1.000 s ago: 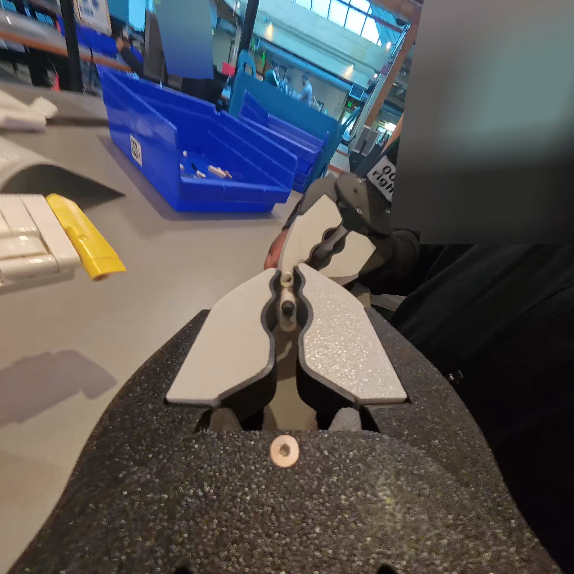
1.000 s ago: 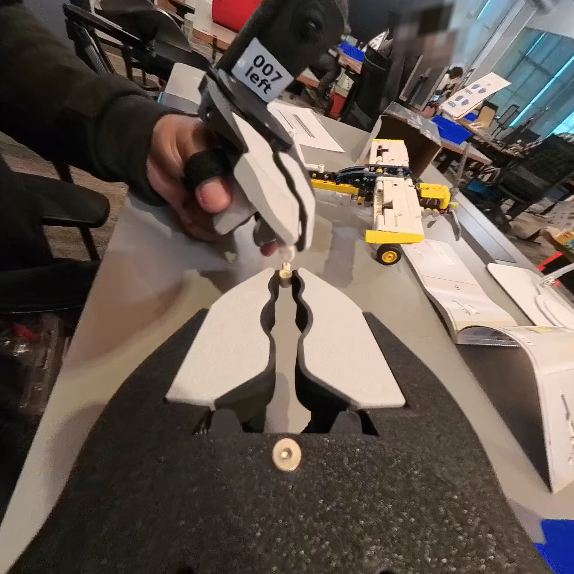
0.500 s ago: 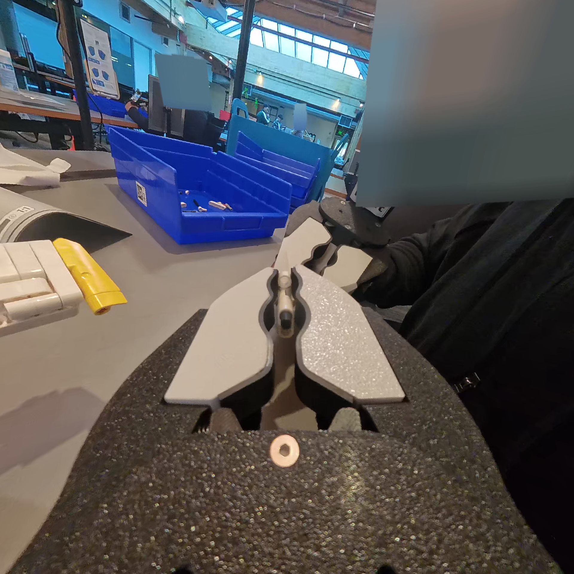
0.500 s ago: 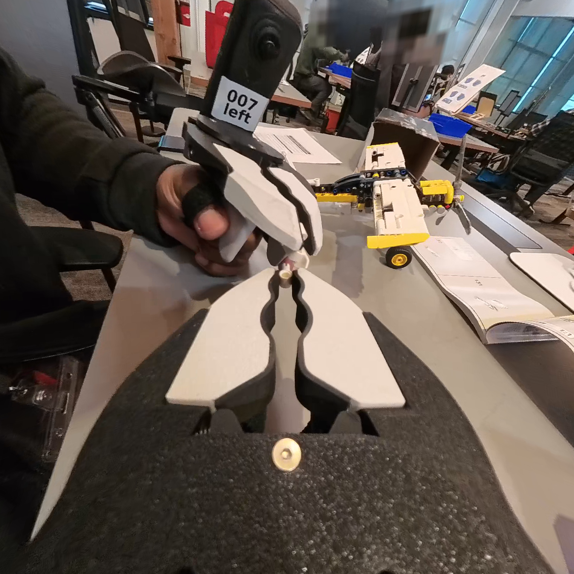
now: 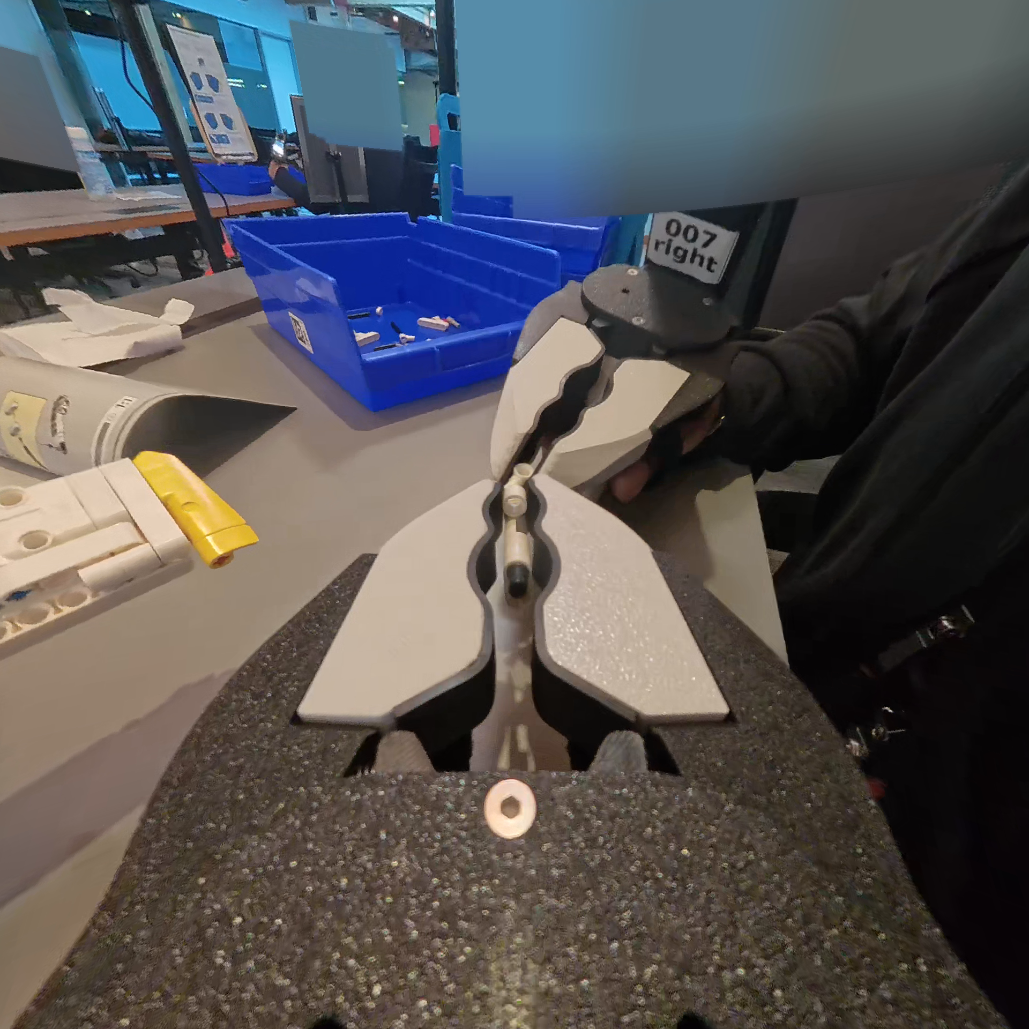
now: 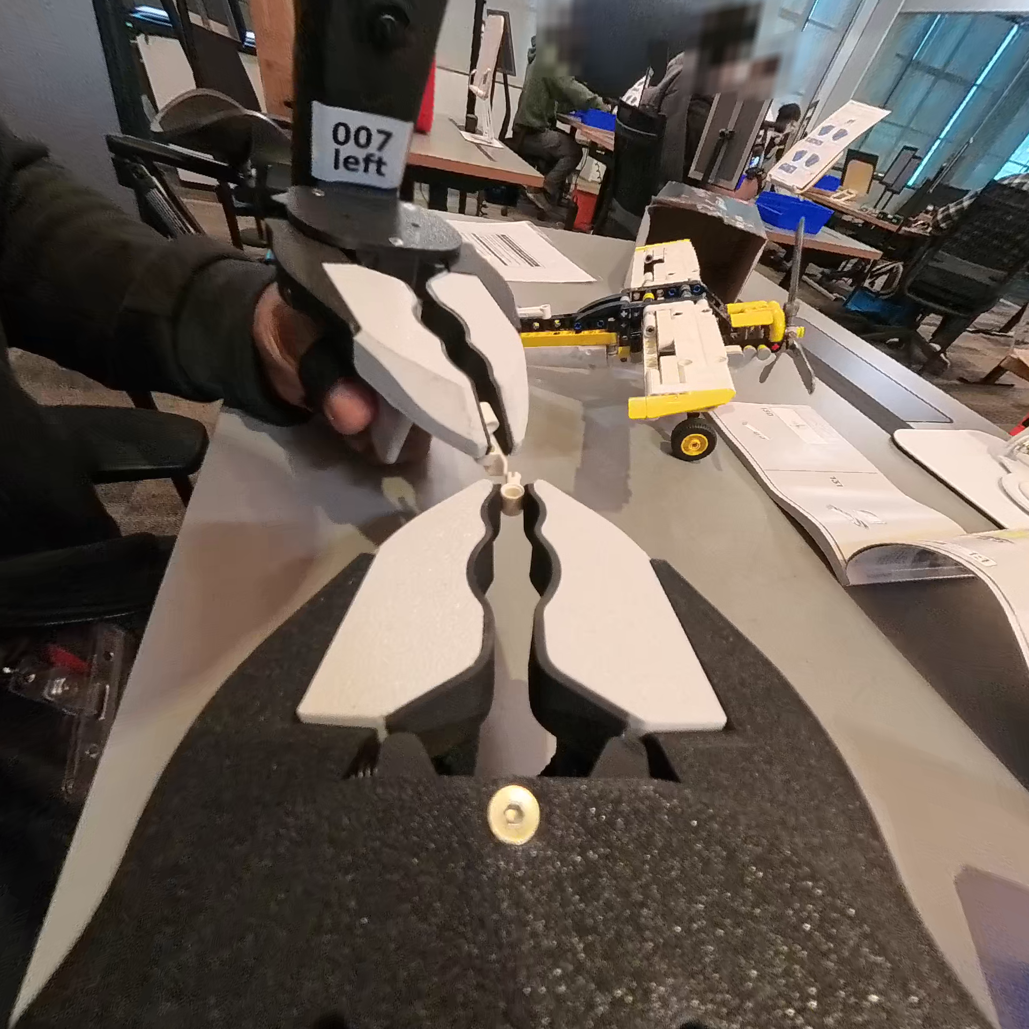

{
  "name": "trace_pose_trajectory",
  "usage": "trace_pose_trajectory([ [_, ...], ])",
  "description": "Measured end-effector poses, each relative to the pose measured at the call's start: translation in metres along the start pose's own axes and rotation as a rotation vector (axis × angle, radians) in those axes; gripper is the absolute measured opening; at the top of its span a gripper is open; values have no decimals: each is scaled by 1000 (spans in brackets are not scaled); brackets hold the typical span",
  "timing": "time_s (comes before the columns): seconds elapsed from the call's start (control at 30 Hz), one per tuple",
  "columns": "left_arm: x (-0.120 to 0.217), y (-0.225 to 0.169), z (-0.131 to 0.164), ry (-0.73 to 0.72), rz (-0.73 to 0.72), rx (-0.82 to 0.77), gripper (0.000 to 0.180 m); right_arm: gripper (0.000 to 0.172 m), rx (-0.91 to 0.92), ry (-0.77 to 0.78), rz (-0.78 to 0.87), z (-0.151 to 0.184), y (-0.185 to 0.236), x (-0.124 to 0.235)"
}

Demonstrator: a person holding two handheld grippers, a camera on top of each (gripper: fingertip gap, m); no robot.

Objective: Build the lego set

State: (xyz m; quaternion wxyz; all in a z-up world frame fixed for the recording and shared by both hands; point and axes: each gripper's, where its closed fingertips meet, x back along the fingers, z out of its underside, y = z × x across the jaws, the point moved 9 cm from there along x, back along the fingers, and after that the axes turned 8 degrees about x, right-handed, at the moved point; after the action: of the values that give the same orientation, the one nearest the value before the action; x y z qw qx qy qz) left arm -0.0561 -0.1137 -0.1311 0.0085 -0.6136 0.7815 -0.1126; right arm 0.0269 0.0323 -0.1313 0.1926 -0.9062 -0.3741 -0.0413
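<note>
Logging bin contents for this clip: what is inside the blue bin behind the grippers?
The blue bin holds a few small white and black building-toy pieces scattered on its floor. Its near wall hides the front strip of the floor.

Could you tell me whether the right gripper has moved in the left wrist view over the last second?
Yes. Against the blue bin, the right gripper has tilted more upright, fingertips meeting the left gripper's tips.

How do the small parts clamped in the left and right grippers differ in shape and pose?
The left gripper holds a long white connector piece with a black pin end, lying lengthwise along its fingers. The right gripper holds a short tan bush, pinched at its fingertips only, open end up. Both are small, pale construction-toy parts, tips nearly meeting above the grey table.
</note>
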Motion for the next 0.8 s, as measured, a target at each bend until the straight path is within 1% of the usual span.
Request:
trace_pose_trajectory([
  [0.07,1,0,-1,-27,2,8,8,7,5,5,-2,1,0,0],
  [0.2,3,3,-7,-148,31,91,7,7,11,3,-2,-1,2,-1],
  [0.33,-4,-1,-10,-236,71,140,7,7,-2,-6,-4,-3,5,-4],
  [0.53,-19,-11,-8,-217,123,124,7,7,-3,-17,-16,-4,14,-4],
  [0.6,-21,-12,-7,-203,116,110,7,7,-19,-32,-24,-6,15,-4],
  [0.7,-21,-13,-8,-220,92,102,7,7,-53,-51,-47,-8,18,-4],
  [0.8,-22,-14,-9,-222,84,91,7,7,-58,-53,-37,-8,19,-4],
])
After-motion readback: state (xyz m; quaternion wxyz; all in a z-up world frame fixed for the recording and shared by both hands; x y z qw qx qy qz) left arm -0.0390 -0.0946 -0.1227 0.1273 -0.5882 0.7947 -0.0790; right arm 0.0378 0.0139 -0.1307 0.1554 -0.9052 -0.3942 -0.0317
